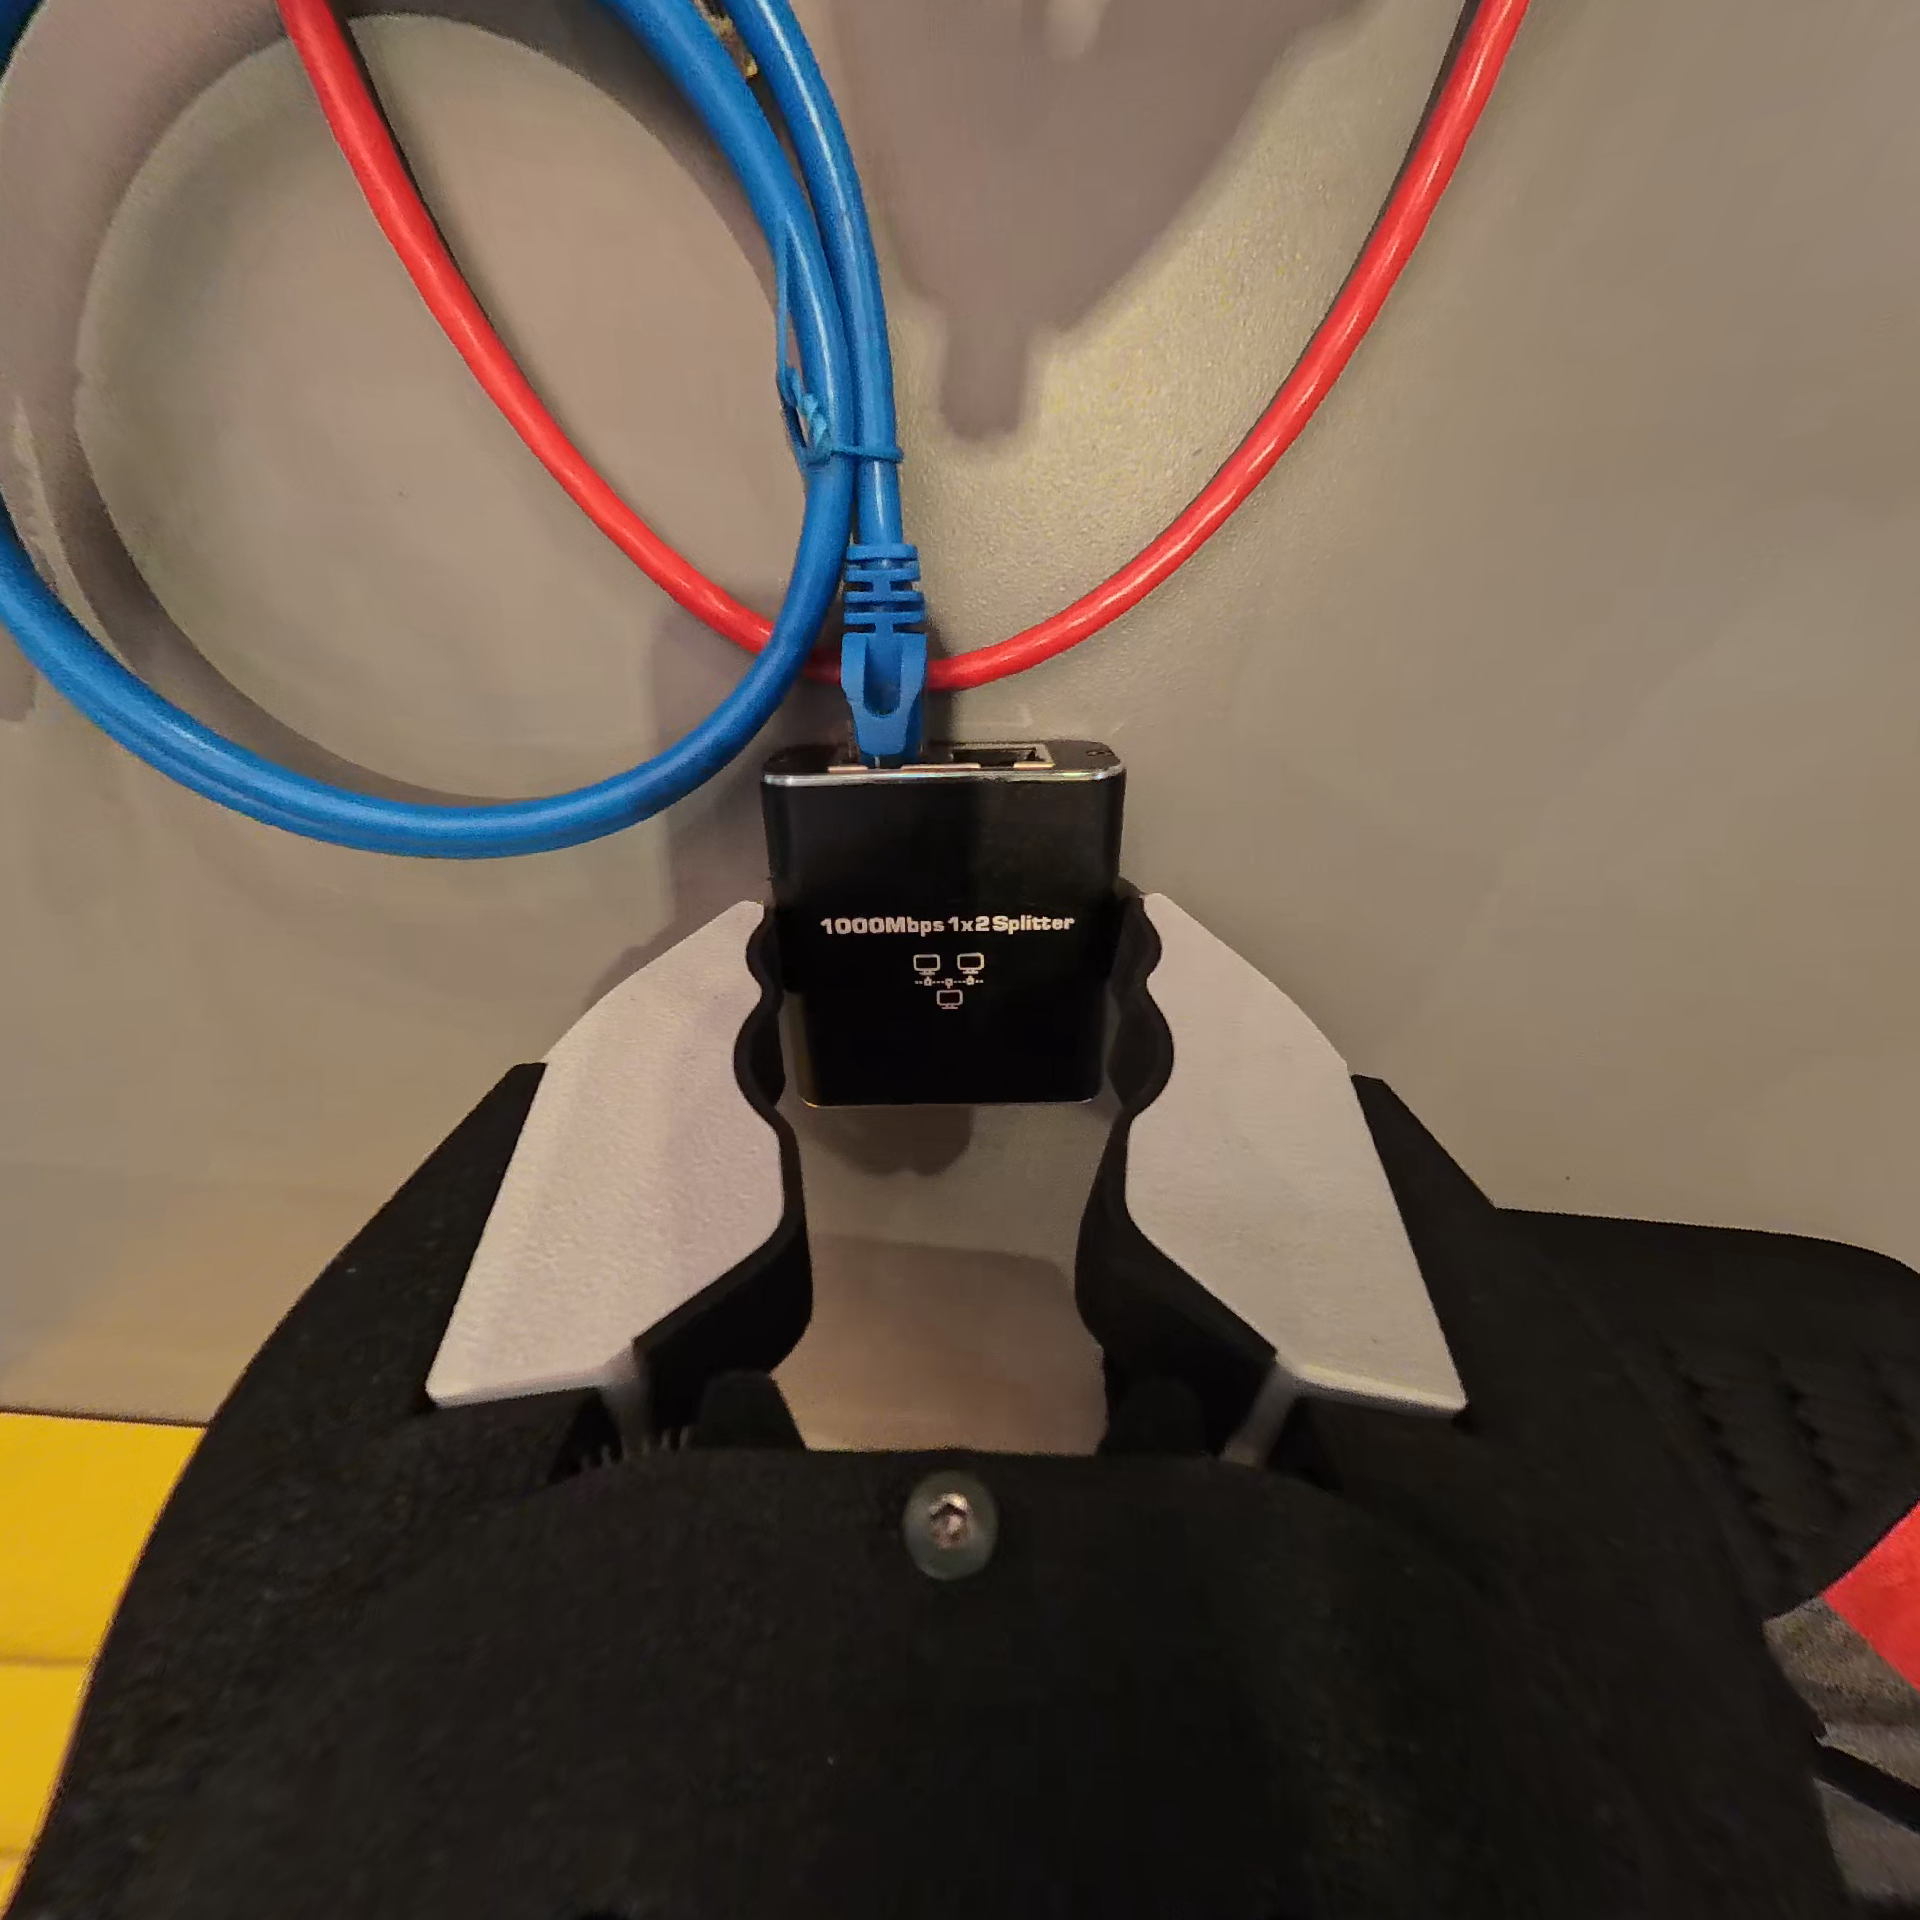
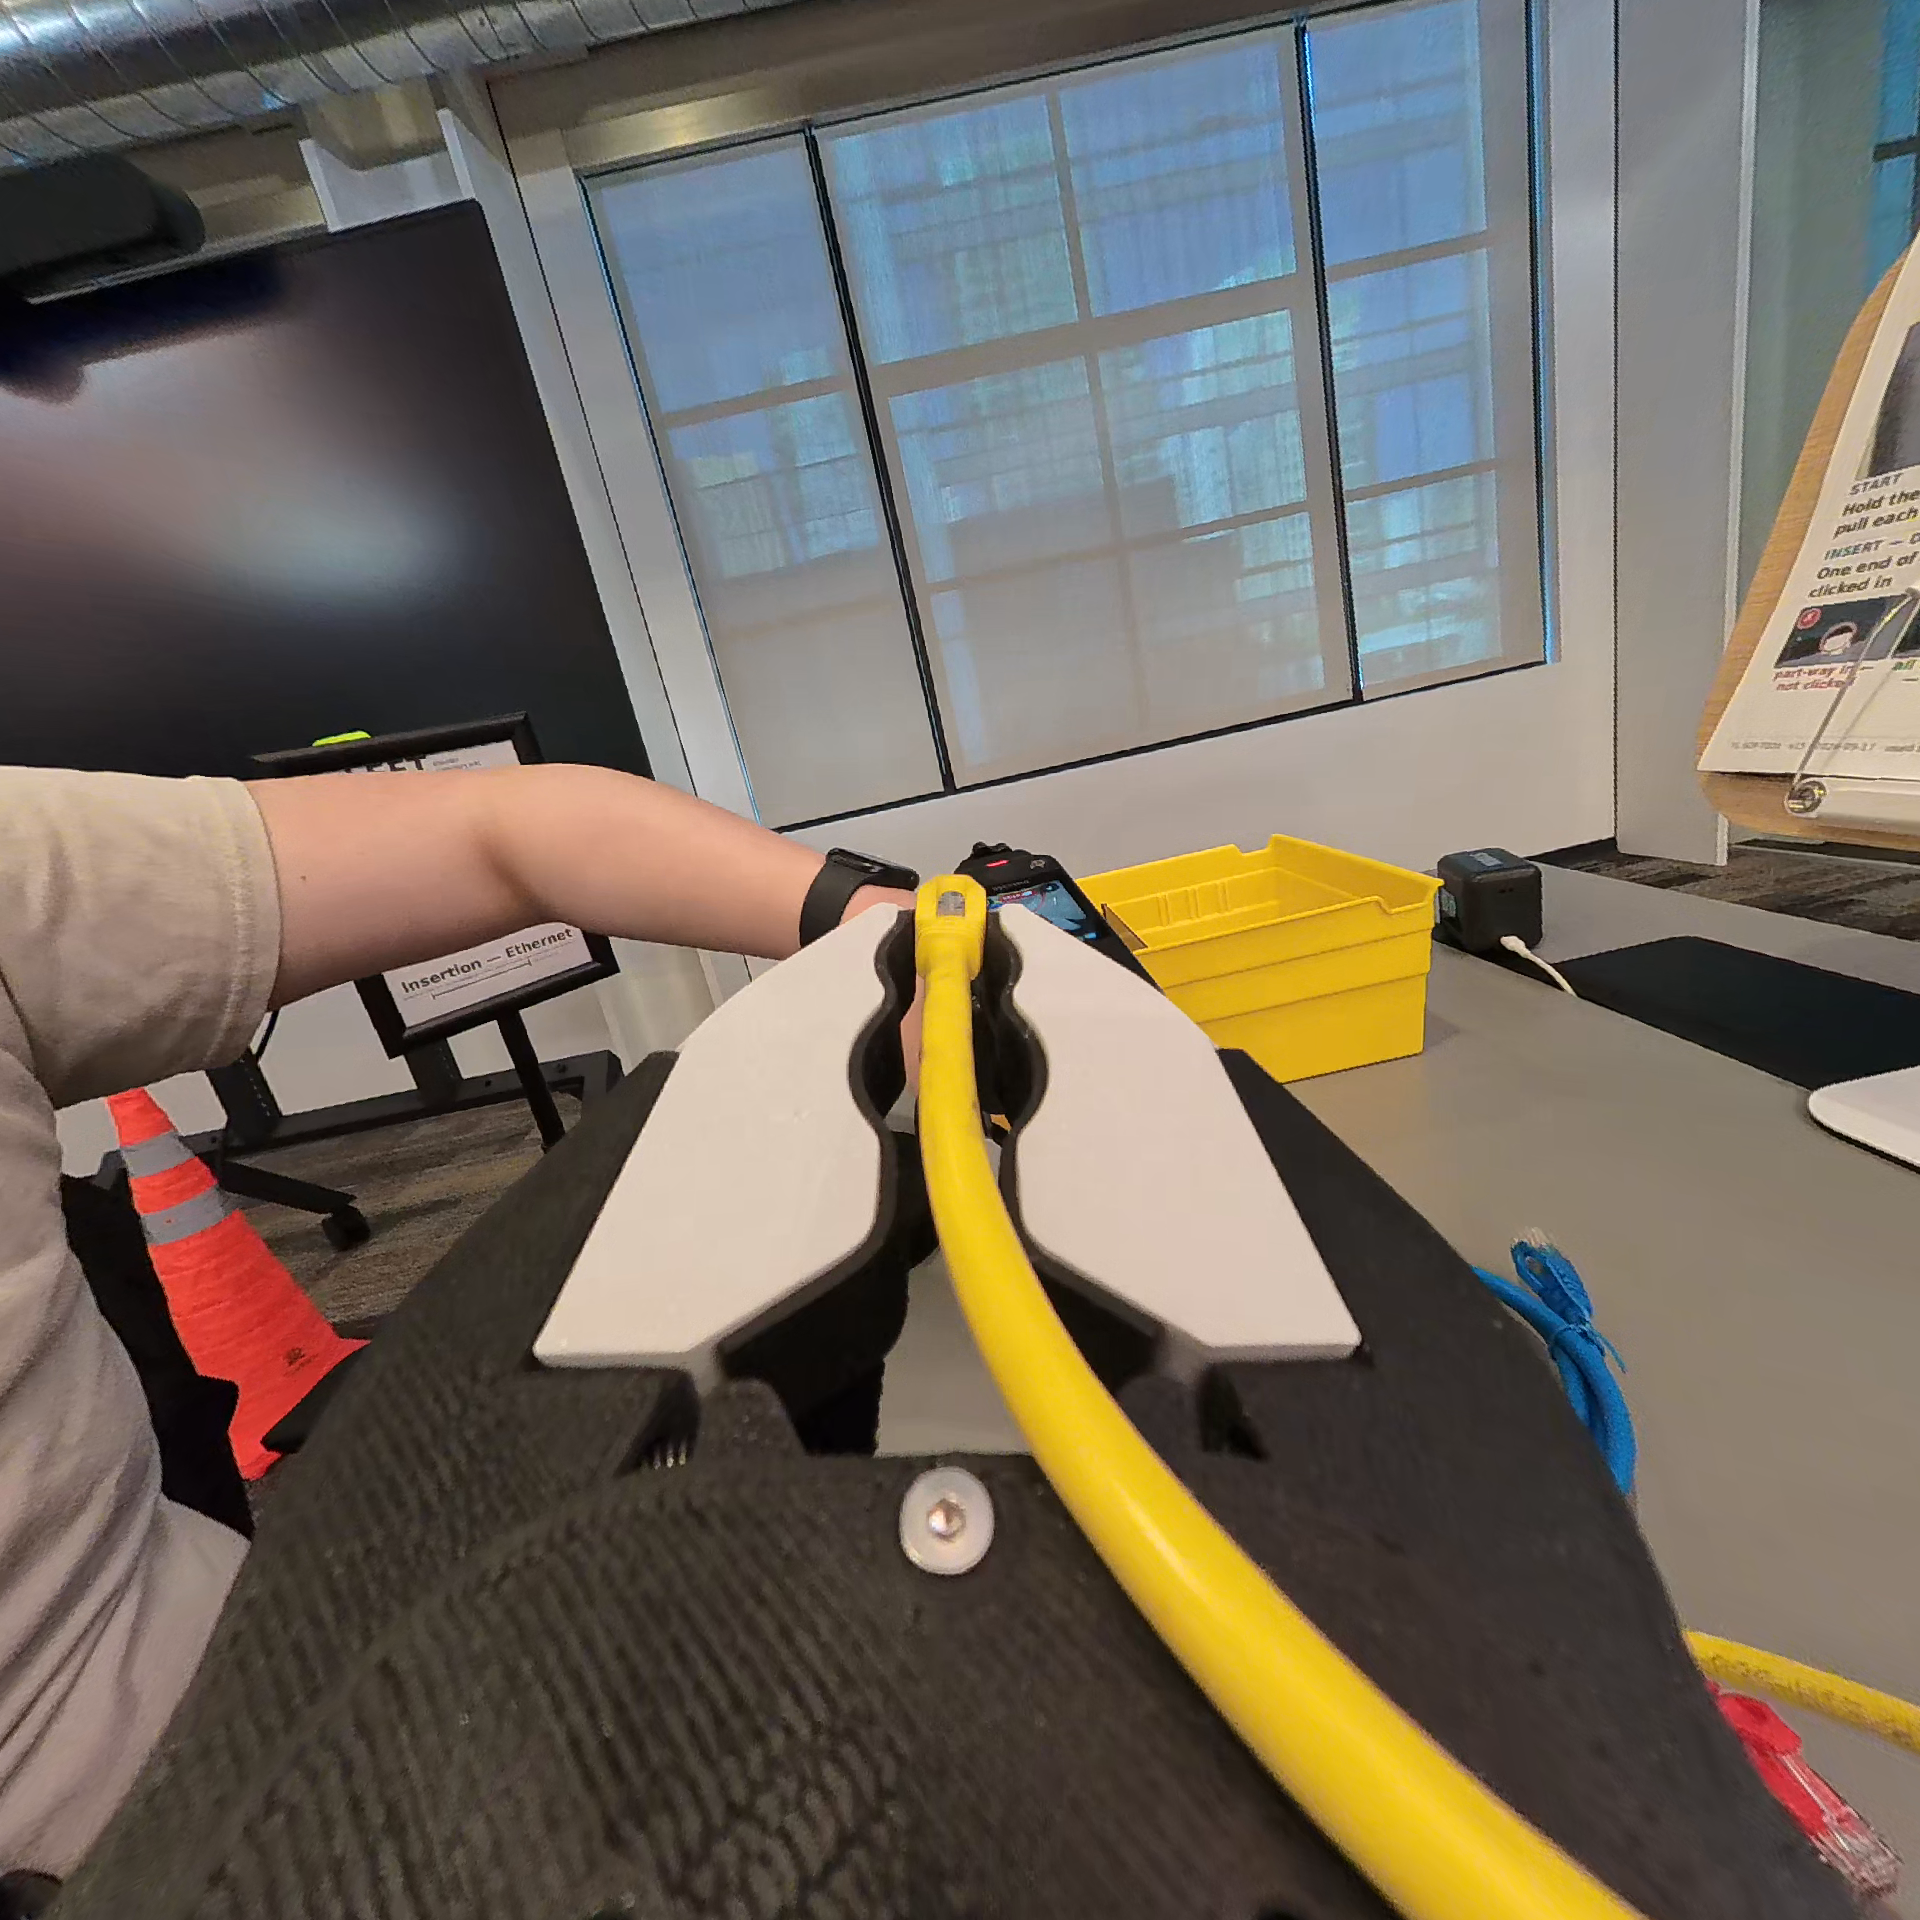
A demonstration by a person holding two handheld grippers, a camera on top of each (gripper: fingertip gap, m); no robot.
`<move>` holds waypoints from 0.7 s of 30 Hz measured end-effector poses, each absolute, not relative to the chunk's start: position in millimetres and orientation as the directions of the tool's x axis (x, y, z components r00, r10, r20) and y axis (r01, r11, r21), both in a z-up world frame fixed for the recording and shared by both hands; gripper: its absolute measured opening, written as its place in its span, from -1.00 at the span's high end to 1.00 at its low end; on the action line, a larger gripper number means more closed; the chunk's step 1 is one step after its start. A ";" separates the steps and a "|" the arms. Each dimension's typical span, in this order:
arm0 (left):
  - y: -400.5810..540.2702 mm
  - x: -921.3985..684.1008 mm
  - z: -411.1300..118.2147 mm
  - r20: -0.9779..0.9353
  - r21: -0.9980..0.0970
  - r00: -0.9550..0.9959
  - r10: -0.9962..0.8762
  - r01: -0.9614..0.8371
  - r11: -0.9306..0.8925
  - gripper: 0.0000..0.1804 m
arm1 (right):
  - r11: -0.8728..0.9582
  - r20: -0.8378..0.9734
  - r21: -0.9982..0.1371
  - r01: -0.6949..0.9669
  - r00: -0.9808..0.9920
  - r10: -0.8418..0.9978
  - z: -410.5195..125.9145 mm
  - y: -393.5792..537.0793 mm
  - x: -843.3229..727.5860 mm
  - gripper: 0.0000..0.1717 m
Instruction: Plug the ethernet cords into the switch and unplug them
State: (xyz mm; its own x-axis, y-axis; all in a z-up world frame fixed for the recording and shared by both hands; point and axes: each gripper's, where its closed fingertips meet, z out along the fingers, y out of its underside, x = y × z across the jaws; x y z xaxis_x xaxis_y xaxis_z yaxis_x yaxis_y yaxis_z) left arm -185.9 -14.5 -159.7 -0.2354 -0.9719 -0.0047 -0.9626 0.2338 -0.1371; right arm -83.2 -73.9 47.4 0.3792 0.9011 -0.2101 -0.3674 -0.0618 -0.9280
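The left claw (image 1: 948, 997) is clamped on a small black box-shaped switch (image 1: 943, 883) with white markings on its face; both dark wavy pads press against the switch's sides. The switch lies on the grey desk (image 1: 1507, 727) with its ports facing away from the claw. A blue ethernet cord (image 1: 821, 312) has its ribbed blue plug (image 1: 883, 665) seated in the left port, while the port just beside it on the right stands open. The blue cord loops away to the left, and a thin red ethernet cord (image 1: 1299, 416) curves across the desk behind the switch.

The right claw (image 2: 945, 956) is raised above the desk and closed on the plug end of a thick yellow ethernet cord (image 2: 1039, 1351), whose yellow plug (image 2: 943, 904) sticks out past the fingertips. The cord trails back over the claw's black body. Beyond it a person's forearm (image 2: 520, 862) with a black wristband reaches across. A yellow plastic bin (image 2: 1309, 987) sits on the desk, and an orange traffic cone (image 2: 208, 1278) stands on the floor.
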 end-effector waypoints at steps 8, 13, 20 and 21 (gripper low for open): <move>-12.5 -186.5 -159.9 -0.015 -0.126 -0.244 -0.970 -0.962 0.244 0.33 | -0.063 -0.209 -0.929 -0.366 0.376 0.903 47.7 -74.8 -83.9 0.85; -7.4 -187.6 -150.9 -0.049 -0.102 -0.254 -0.966 -0.961 0.257 0.33 | -0.067 -0.211 -0.929 -0.365 0.371 0.904 47.3 -75.1 -85.1 0.85; 4.8 -183.7 -103.5 -0.108 -0.098 -0.260 -0.960 -0.958 0.270 0.33 | -0.068 -0.213 -0.927 -0.368 0.369 0.905 47.9 -75.5 -85.5 0.85; 7.0 -185.5 -97.3 -0.118 -0.088 -0.262 -0.958 -0.958 0.273 0.33 | -0.069 -0.214 -0.926 -0.370 0.368 0.905 47.8 -75.5 -85.5 0.85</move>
State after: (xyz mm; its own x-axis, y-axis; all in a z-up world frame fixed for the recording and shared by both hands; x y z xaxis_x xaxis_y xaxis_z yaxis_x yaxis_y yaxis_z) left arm -185.5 7.0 -97.3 -0.2619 -0.9578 -0.1181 -0.9580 0.2728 -0.0879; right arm -85.5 -75.5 47.8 0.3681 0.9048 -0.2142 -0.3700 -0.0688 -0.9265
